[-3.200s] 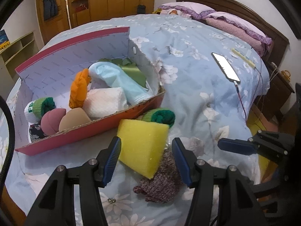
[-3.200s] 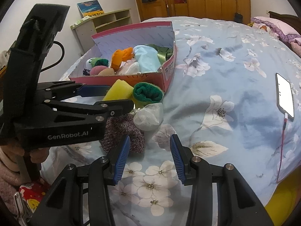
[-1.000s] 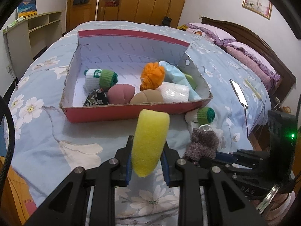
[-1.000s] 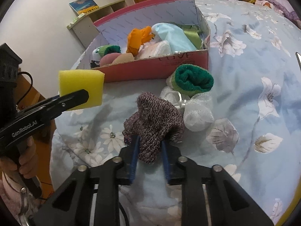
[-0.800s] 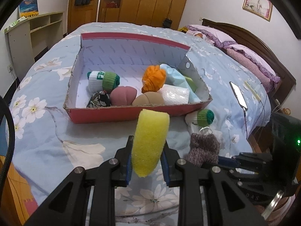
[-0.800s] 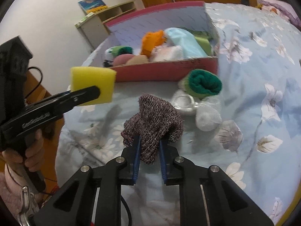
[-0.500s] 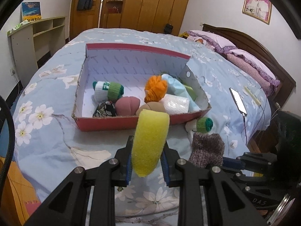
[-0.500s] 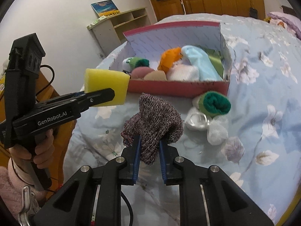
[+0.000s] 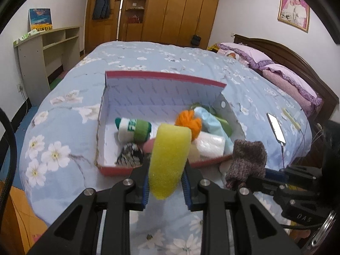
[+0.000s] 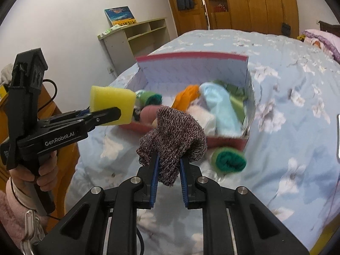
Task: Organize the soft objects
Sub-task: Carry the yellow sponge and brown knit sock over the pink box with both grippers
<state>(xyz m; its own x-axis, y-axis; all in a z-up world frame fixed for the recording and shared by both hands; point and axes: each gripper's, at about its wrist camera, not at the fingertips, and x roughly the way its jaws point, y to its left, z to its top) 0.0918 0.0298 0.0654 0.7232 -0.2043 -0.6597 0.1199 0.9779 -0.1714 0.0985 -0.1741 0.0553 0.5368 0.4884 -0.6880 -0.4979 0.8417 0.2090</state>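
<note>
My left gripper (image 9: 166, 172) is shut on a yellow sponge (image 9: 170, 157), held in the air in front of the red cardboard box (image 9: 165, 76). My right gripper (image 10: 169, 165) is shut on a mauve knitted sock (image 10: 173, 140), also lifted above the bed. In the right wrist view the yellow sponge (image 10: 111, 104) and left gripper (image 10: 102, 114) hang at the left, short of the red box (image 10: 191, 56). The knitted sock (image 9: 247, 159) shows at the right of the left wrist view. A green rolled sock (image 10: 228, 161) lies on the bed before the box.
The box holds several soft things: an orange bundle (image 9: 189, 122), a white and green sock roll (image 9: 132, 128), a pale blue cloth (image 10: 221, 104), a white towel (image 9: 209, 144). A phone (image 9: 276, 127) on a cable lies on the floral bedspread (image 9: 63, 106) at right. Pillows (image 9: 282, 76) and a shelf unit (image 10: 136, 36) lie beyond.
Both grippers have risen with their loads, so the box and bed look lower and farther. The right wrist has rolled a little; the sock and sponge stay gripped.
</note>
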